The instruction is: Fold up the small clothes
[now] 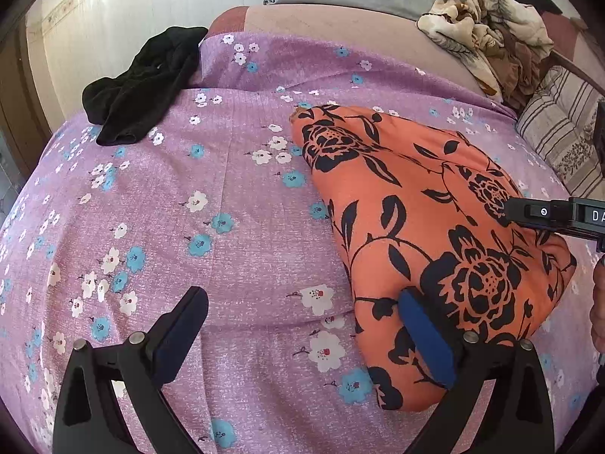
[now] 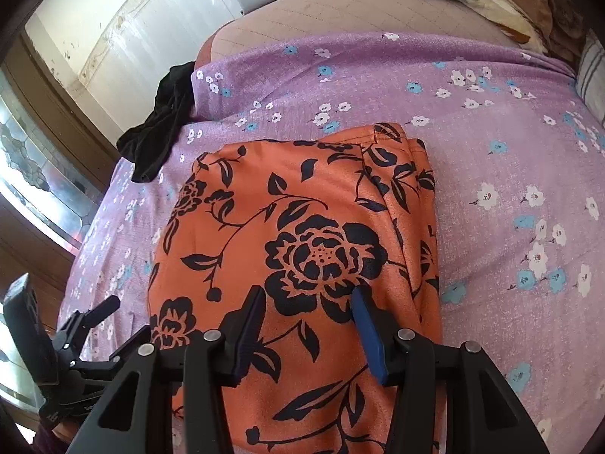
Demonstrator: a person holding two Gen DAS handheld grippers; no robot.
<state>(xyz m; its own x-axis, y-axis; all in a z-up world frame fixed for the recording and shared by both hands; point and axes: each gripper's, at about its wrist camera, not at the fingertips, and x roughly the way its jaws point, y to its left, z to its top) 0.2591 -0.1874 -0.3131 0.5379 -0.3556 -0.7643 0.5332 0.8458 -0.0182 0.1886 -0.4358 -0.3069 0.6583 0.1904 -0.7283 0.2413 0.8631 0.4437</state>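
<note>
An orange garment with black flowers (image 1: 423, 234) lies folded into a flat rectangle on the purple flowered bedsheet (image 1: 189, 189); it also shows in the right wrist view (image 2: 302, 246). My left gripper (image 1: 302, 302) is open and empty, its right finger at the garment's near left edge. My right gripper (image 2: 308, 302) is open and empty, held over the garment's near part. The right gripper's body (image 1: 556, 215) shows at the right edge of the left wrist view, and the left gripper (image 2: 75, 340) at the lower left of the right wrist view.
A crumpled black garment (image 1: 140, 87) lies at the far left edge of the bed. A beige patterned pile of cloth (image 1: 480, 34) and a striped cushion (image 1: 559, 132) sit at the far right. A pale wall (image 1: 113, 19) stands behind.
</note>
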